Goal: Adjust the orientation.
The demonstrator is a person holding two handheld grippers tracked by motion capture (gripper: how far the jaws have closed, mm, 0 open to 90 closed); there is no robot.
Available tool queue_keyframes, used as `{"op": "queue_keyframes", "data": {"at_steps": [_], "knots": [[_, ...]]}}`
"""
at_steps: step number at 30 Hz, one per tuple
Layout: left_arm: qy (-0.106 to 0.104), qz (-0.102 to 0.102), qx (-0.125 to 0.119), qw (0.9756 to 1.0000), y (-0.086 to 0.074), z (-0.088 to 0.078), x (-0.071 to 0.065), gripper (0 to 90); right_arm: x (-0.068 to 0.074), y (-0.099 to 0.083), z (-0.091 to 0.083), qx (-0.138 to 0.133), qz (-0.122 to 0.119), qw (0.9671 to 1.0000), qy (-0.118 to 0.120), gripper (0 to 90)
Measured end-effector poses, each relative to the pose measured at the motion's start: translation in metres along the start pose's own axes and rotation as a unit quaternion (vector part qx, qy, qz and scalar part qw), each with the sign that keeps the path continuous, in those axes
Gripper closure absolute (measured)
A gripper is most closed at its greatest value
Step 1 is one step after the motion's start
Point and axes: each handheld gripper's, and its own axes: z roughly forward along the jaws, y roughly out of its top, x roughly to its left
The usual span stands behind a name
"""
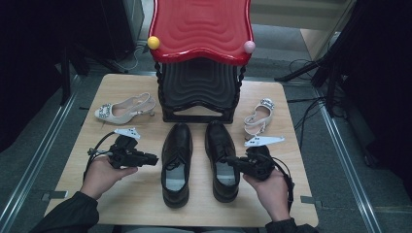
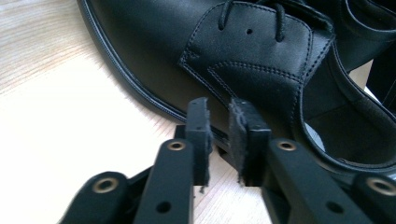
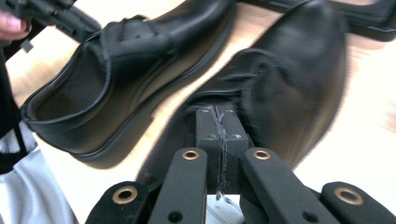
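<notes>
Pale wooden desk (image 1: 141, 194) under me, a red-topped black stand (image 1: 201, 58) at the far edge, dark room all round. Two black dress shoes sit side by side in the middle, toes pointing away from me toward the stand, heels near my edge. So their long axes run straight out from me, and both grippers come at them from the sides, square across that axis.

My left gripper (image 1: 154, 159) sits just beside the left shoe (image 1: 176, 165), at its outer flank, pointing inward. In the left gripper view the jaws are drawn in to a narrow slot with nothing between them; the pads fall short of the leather side by the lacing (image 2: 252, 60).

My right gripper (image 1: 229, 159) is over the right shoe (image 1: 222, 160), at the opening, pointing across. Its own view shows the jaws pressed flat together, pad on pad; the picture is blurred, and I can't tell whether they pinch any part of the collar.

My read: each hand is nearer its own shoe, and the left one needs to travel inward across the shoe to reach the collar.
</notes>
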Motion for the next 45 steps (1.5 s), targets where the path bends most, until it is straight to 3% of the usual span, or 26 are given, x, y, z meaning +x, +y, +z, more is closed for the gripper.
{"op": "queue_keyframes", "data": {"at_steps": [5, 9, 15, 16, 22, 31, 45], "knots": [[-0.007, -0.001, 0.008, 0.9999, 0.000, 0.003, 0.001, 88.2, -0.018, -0.005, -0.009, -0.009, 0.016, 0.9996, -0.023, 90.0], [-0.003, 0.001, 0.013, 0.9999, 0.001, 0.008, 0.001, 88.6, -0.028, -0.008, -0.006, -0.003, 0.027, 0.9990, -0.036, 90.0], [0.002, 0.002, 0.011, 0.9999, 0.002, 0.012, 0.001, 88.5, -0.040, -0.013, 0.014, 0.021, 0.035, 0.9977, -0.054, 90.0], [0.001, -0.002, 0.009, 1.0000, 0.001, 0.013, 0.001, 88.4, -0.043, -0.014, 0.021, 0.035, 0.036, 0.9969, -0.060, 90.0], [0.001, -0.012, 0.017, 0.9998, -0.003, 0.018, 0.000, 88.4, -0.051, -0.018, 0.032, 0.051, 0.052, 0.9951, -0.068, 90.0], [0.003, -0.015, 0.019, 0.9997, -0.004, 0.023, -0.003, 88.3, -0.051, -0.017, 0.037, 0.052, 0.053, 0.9954, -0.060, 90.0], [-0.002, -0.020, 0.021, 0.9996, -0.002, 0.024, -0.004, 88.6, -0.039, -0.011, 0.047, 0.062, 0.038, 0.9961, -0.049, 90.0]]}}
